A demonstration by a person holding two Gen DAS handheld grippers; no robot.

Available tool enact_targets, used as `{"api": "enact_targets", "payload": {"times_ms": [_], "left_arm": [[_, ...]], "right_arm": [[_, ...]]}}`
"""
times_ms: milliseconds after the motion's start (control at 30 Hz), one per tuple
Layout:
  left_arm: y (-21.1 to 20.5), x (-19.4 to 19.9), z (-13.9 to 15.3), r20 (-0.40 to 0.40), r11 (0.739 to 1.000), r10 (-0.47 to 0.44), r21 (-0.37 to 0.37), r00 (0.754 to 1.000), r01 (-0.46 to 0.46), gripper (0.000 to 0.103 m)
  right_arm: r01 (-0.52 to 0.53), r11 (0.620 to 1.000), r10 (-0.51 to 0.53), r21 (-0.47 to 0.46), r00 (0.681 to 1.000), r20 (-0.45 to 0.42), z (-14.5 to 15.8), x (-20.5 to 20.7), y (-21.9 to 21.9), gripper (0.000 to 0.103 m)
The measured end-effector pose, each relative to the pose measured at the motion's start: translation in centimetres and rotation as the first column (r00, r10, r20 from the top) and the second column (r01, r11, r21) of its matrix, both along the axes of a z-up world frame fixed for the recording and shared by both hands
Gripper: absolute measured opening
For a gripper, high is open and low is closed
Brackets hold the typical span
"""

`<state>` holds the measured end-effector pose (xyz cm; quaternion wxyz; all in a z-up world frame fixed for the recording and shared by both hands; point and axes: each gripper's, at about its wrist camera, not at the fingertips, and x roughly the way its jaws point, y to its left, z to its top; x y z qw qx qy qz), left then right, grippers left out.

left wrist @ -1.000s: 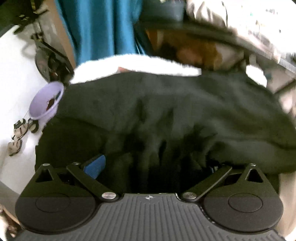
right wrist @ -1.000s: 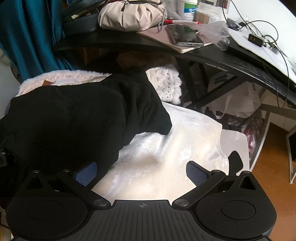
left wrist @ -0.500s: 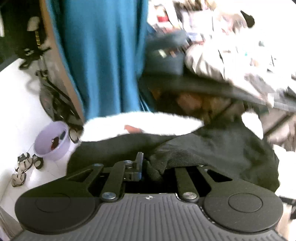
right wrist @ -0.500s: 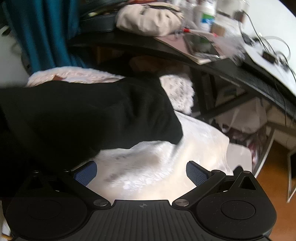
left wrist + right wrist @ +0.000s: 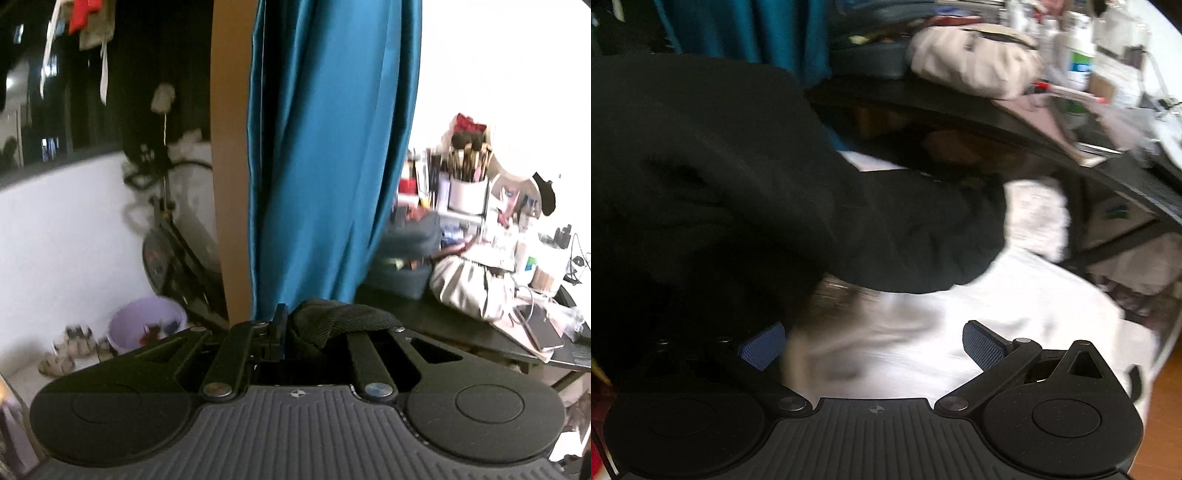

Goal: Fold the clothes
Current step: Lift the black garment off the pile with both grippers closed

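In the left wrist view my left gripper [image 5: 295, 328] is shut on a bunched fold of the black garment [image 5: 343, 321], held high and pointing at the blue curtain. Seen from the right wrist, the same black garment [image 5: 746, 184] hangs lifted over the white fluffy blanket [image 5: 1015, 302], blurred by motion, its lower edge trailing on the blanket. My right gripper [image 5: 871, 347] is open just above the blanket, with the left blue pad [image 5: 762, 347] at the garment's edge and the right blue pad [image 5: 982, 345] over bare blanket. Nothing is pinched between them.
A teal curtain [image 5: 332, 147] and a wooden post [image 5: 229, 166] stand ahead. A black desk [image 5: 1015, 118] crowded with a beige bag [image 5: 975, 59], bottles, brushes and cables runs along the right. A lilac bucket [image 5: 147, 321] and sandals [image 5: 66, 350] sit on the floor at left.
My left gripper went from open over the black garment to shut on a fold of it, then rose, lifting the cloth. The right gripper slid sideways, staying open.
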<state>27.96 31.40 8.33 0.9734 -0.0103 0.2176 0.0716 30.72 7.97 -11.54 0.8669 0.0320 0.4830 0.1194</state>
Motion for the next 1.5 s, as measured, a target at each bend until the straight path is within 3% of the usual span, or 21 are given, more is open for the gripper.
{"api": "enact_targets", "payload": {"times_ms": [267, 433, 533, 633, 733, 800, 833, 900, 933, 967, 1033, 1067, 1100, 1133, 1167, 1267, 1333, 1367, 1400, 1500], "left_arm": [[0.9, -2.9, 2.6, 0.047, 0.998, 0.037, 0.047, 0.998, -0.04, 0.01], [1.2, -4.4, 3.8, 0.076, 0.997, 0.047, 0.057, 0.996, -0.051, 0.01], [1.2, -5.0, 4.6, 0.099, 0.996, 0.047, 0.067, 0.994, -0.054, 0.01], [1.4, -5.7, 5.4, 0.123, 0.997, 0.046, 0.063, 0.991, -0.054, 0.01], [1.8, -6.5, 6.5, 0.15, 0.997, 0.052, 0.053, 0.987, -0.061, 0.009], [1.9, -7.2, 7.4, 0.183, 0.996, 0.051, 0.063, 0.982, -0.064, 0.009], [2.0, -7.5, 7.9, 0.2, 0.996, 0.048, 0.065, 0.979, -0.062, 0.009], [2.2, -8.0, 8.8, 0.228, 0.996, 0.05, 0.065, 0.972, -0.067, 0.009], [2.3, -8.2, 9.2, 0.24, 0.996, 0.053, 0.063, 0.969, -0.07, 0.009], [2.4, -8.5, 9.6, 0.252, 0.995, 0.056, 0.061, 0.966, -0.074, 0.009], [2.6, -8.9, 10.2, 0.275, 0.994, 0.06, 0.066, 0.96, -0.082, 0.009], [2.6, -9.2, 10.5, 0.285, 0.993, 0.063, 0.073, 0.956, -0.087, 0.009], [2.6, -9.4, 10.6, 0.292, 0.993, 0.069, 0.076, 0.954, -0.095, 0.009], [2.6, -9.5, 10.6, 0.296, 0.992, 0.074, 0.076, 0.952, -0.101, 0.009], [2.6, -9.6, 10.6, 0.293, 0.992, 0.075, 0.076, 0.953, -0.101, 0.009], [2.0, -9.7, 10.2, 0.275, 0.991, 0.069, 0.091, 0.959, -0.098, 0.009], [1.6, -9.7, 9.7, 0.258, 0.989, 0.071, 0.108, 0.964, -0.102, 0.009], [1.4, -9.8, 9.4, 0.246, 0.989, 0.068, 0.113, 0.967, -0.099, 0.009], [1.2, -9.8, 9.0, 0.234, 0.988, 0.064, 0.122, 0.97, -0.095, 0.009], [0.8, -10.0, 7.9, 0.192, 0.989, 0.054, 0.126, 0.98, -0.08, 0.009]], "right_arm": [[-0.067, 0.978, 0.068, 0.196, 0.998, 0.002, 2.1, -0.8, 2.5, 0.102], [-0.131, 0.965, 0.134, 0.227, 0.991, 0.002, 2.6, -1.6, 3.2, 0.102], [-0.215, 0.935, 0.231, 0.281, 0.973, -0.026, 2.5, -2.4, 4.0, 0.102], [-0.28, 0.929, 0.293, 0.242, 0.956, -0.018, 1.9, -3.4, 5.1, 0.102], [-0.224, 0.961, 0.236, 0.164, 0.97, -0.056, 0.1, -3.4, 5.4, 0.099], [-0.137, 0.97, 0.166, 0.199, 0.977, -0.135, -1.2, -2.8, 4.6, 0.058], [-0.09, 0.969, 0.134, 0.228, 0.973, -0.185, -1.8, -2.5, 4.0, 0.048], [-0.005, 0.95, 0.093, 0.313, 0.96, -0.264, -2.2, -2.0, 2.4, 0.005], [0.003, 0.943, 0.083, 0.332, 0.966, -0.245, -1.6, -2.1, 1.9, 0.005], [-0.02, 0.945, 0.08, 0.325, 0.982, -0.171, -0.2, -2.5, 1.6, 0.005], [-0.073, 0.954, 0.074, 0.29, 0.997, 0.008, 2.7, -3.2, 1.2, 0.005], [-0.106, 0.966, 0.076, 0.237, 0.988, 0.132, 4.3, -3.5, 1.1, 0.005], [-0.125, 0.973, 0.085, 0.196, 0.976, 0.202, 5.2, -3.3, 1.1, 0.006], [-0.137, 0.975, 0.097, 0.174, 0.97, 0.222, 5.4, -2.8, 1.0, 0.008], [-0.149, 0.977, 0.109, 0.152, 0.964, 0.243, 5.6, -2.2, 1.0, 0.017], [-0.209, 0.966, 0.178, 0.156, 0.965, 0.191, 3.7, -0.2, 1.6, 0.026], [-0.222, 0.965, 0.196, 0.138, 0.964, 0.182, 2.3, 0.5, 2.5, 0.052], [-0.217, 0.971, 0.195, 0.104, 0.963, 0.187, 1.9, 0.5, 3.1, 0.075], [-0.213, 0.975, 0.197, 0.061, 0.959, 0.204, 1.5, 0.5, 3.8, 0.09], [-0.282, 0.959, 0.27, 0.012, 0.929, 0.252, 1.1, 0.3, 5.4, 0.098]]}}
